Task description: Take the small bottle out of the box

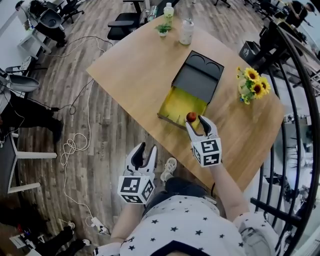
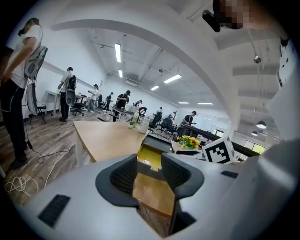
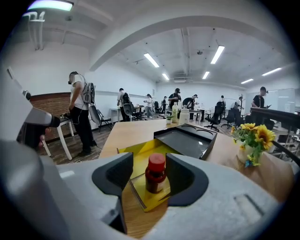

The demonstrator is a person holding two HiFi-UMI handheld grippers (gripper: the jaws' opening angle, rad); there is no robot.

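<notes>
A small dark bottle with a red cap (image 1: 191, 117) (image 3: 155, 173) stands upright at the near right corner of the box's yellow inside (image 1: 179, 102) (image 3: 136, 157). The box's black lid (image 1: 199, 79) (image 3: 185, 140) lies open behind it. My right gripper (image 1: 196, 123) (image 3: 150, 175) is open, a jaw on each side of the bottle; a gap shows on the left side. My left gripper (image 1: 147, 148) (image 2: 150, 174) hangs open and empty off the table's near edge, pointing towards the box (image 2: 151, 157).
A vase of sunflowers (image 1: 252, 85) (image 3: 255, 138) stands right of the box. A white jar (image 1: 186, 31), a drink bottle (image 1: 168, 12) and a small plant (image 1: 163, 29) sit at the table's far end. Cables (image 1: 75, 145) lie on the floor at left, a railing (image 1: 300, 150) at right.
</notes>
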